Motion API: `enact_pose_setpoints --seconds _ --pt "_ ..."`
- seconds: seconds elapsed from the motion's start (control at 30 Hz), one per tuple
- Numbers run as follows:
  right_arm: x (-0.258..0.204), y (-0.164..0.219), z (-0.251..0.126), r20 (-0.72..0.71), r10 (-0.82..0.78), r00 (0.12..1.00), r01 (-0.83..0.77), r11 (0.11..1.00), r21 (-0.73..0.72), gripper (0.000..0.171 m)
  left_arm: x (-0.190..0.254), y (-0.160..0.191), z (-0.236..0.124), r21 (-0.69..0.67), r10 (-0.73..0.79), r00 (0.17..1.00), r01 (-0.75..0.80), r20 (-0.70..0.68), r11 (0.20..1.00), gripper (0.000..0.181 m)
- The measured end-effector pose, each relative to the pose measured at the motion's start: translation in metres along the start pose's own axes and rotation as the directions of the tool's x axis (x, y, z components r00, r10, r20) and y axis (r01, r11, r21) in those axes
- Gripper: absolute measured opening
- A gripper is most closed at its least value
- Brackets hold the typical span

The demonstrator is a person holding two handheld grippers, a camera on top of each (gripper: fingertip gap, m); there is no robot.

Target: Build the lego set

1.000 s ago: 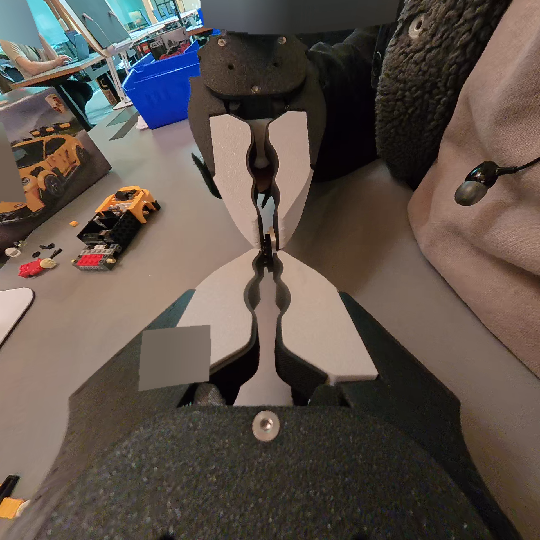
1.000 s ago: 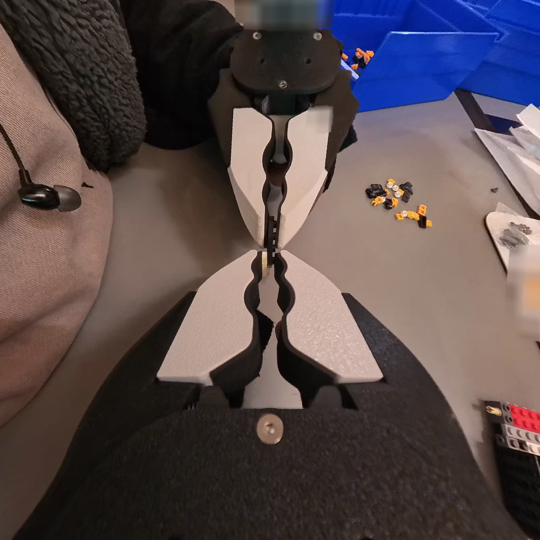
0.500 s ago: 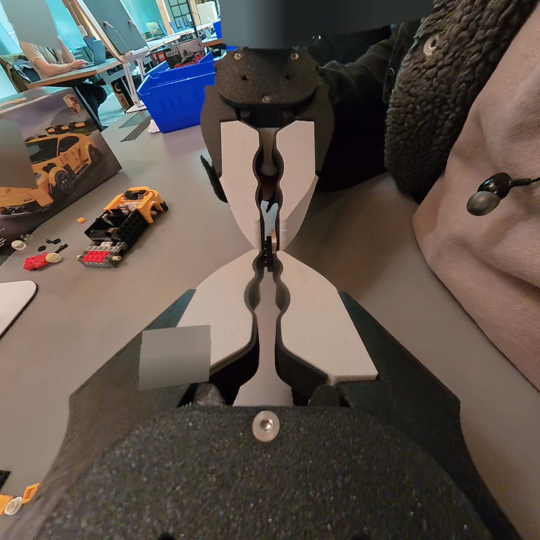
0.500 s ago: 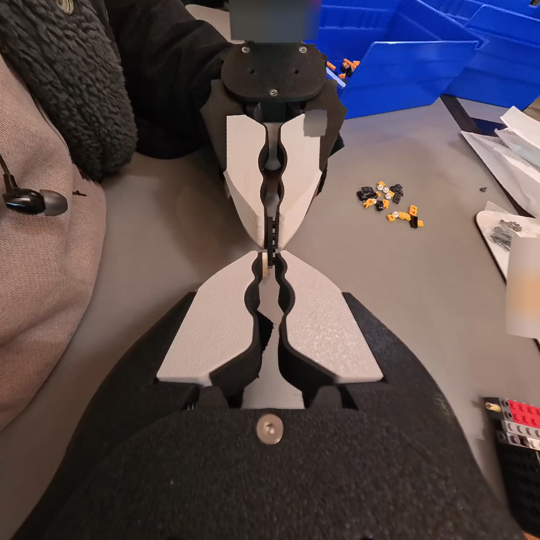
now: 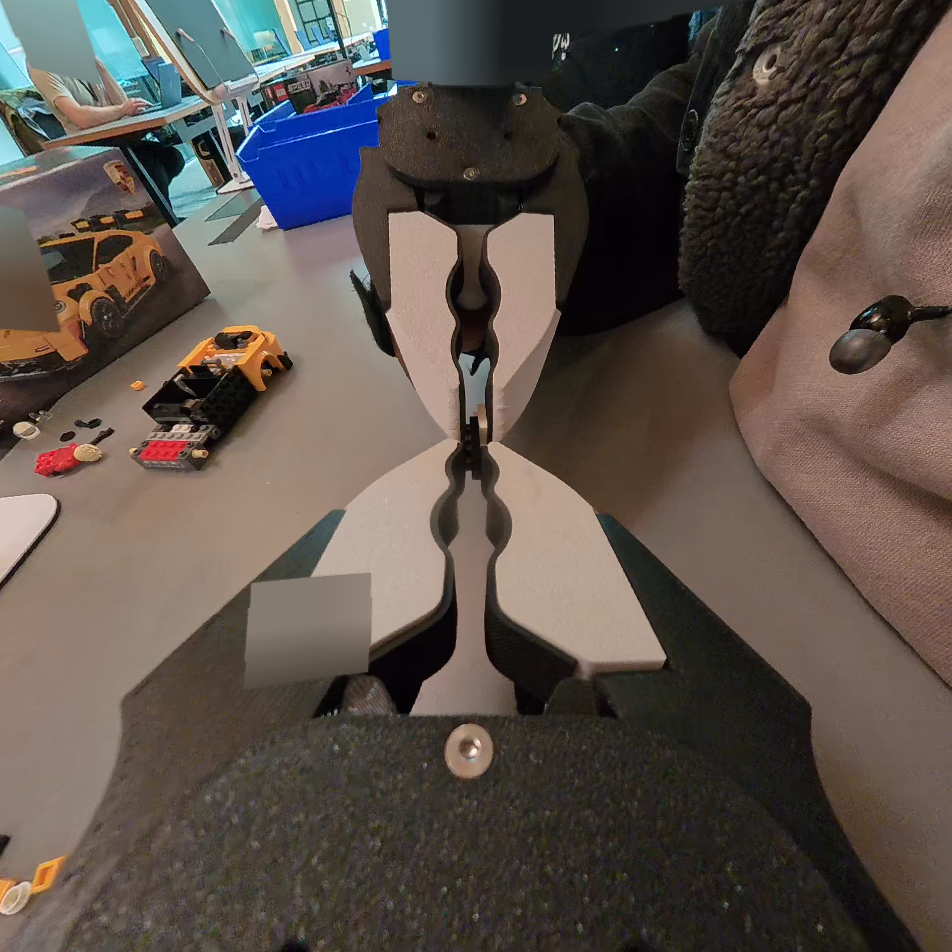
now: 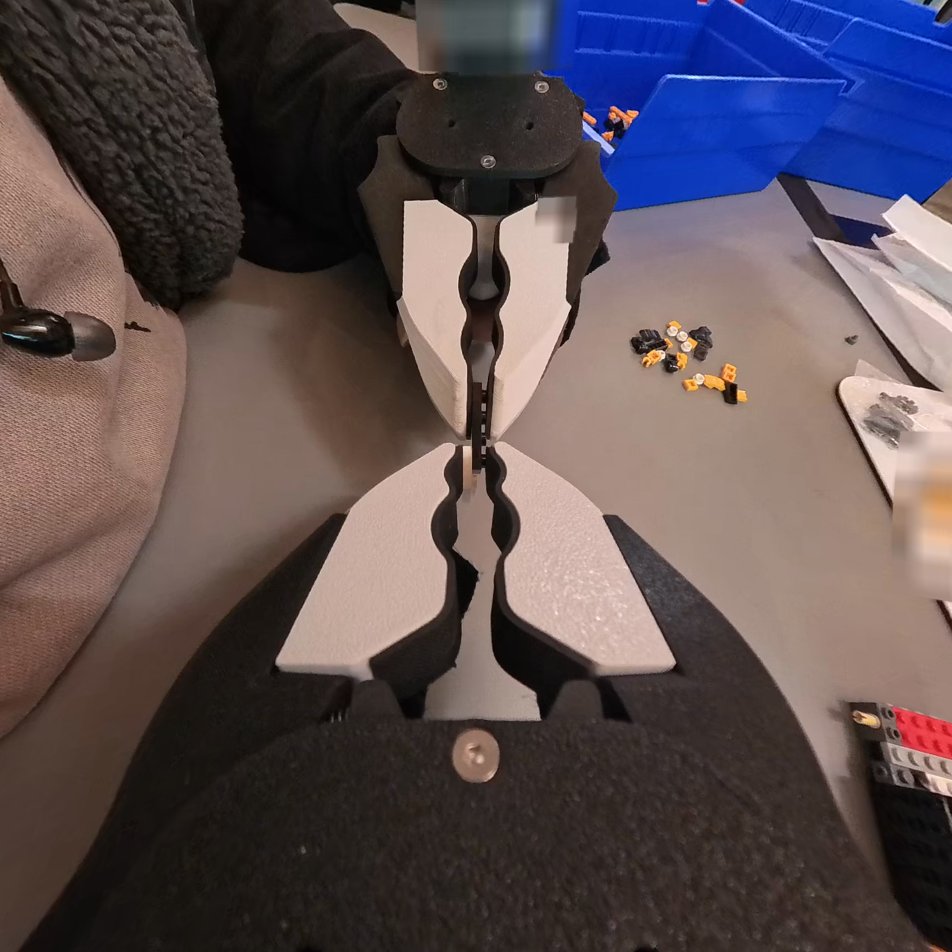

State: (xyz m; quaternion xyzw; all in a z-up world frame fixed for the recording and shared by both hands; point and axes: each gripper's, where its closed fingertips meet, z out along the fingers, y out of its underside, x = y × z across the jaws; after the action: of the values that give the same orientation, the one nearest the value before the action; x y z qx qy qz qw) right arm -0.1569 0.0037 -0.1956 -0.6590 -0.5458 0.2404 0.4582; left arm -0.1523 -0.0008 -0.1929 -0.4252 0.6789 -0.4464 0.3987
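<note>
My two grippers meet tip to tip above the grey table. My left gripper [image 5: 471,456] is shut on a thin black toothed lego piece [image 5: 471,445]. That piece also shows in the right wrist view [image 6: 482,420]. My right gripper [image 6: 475,461] is shut on a small tan round piece [image 6: 469,471], which also shows in the left wrist view [image 5: 482,418]. The tan piece sits against the side of the black piece. The partly built orange and black lego car [image 5: 216,381] lies on the table to the left, and its end shows in the right wrist view [image 6: 917,752].
The lego set box [image 5: 92,268] stands at the far left. Small red and black parts [image 5: 62,456] lie near it. A heap of orange and black parts [image 6: 685,355] lies at the right. Blue bins [image 6: 721,129], white trays [image 6: 876,412] and a person's beige garment [image 5: 850,438] surround the workspace. The grippers are tip to tip, or close to it.
Both grippers stay tip to tip and shut on their pieces. The views have shifted only slightly as the pair moved a little together.
</note>
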Motion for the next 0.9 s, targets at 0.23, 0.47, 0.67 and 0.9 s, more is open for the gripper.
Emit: enact_pose_setpoints --seconds 0.23,0.47,0.67,0.9 --pt "0.007 -0.006 -0.003 -0.033 0.029 0.999 -0.027 0.998 0.051 0.009 -0.007 -0.006 -0.002 0.028 -0.027 0.999 0.026 0.036 0.999 0.004" --pt "0.017 -0.01 -0.012 -0.049 0.082 0.995 -0.076 0.992 0.104 0.013 -0.016 -0.016 -0.008 0.091 -0.069 0.995 0.062 0.069 0.994 0.004" --pt "0.02 -0.014 -0.013 -0.072 0.083 0.994 -0.074 0.989 0.125 0.006 -0.02 -0.019 -0.01 0.114 -0.103 0.991 0.093 0.087 0.989 0.004" --pt "0.021 -0.014 -0.013 -0.069 0.097 0.993 -0.087 0.987 0.136 0.006 -0.022 -0.019 -0.01 0.118 -0.122 0.989 0.111 0.088 0.987 0.004"
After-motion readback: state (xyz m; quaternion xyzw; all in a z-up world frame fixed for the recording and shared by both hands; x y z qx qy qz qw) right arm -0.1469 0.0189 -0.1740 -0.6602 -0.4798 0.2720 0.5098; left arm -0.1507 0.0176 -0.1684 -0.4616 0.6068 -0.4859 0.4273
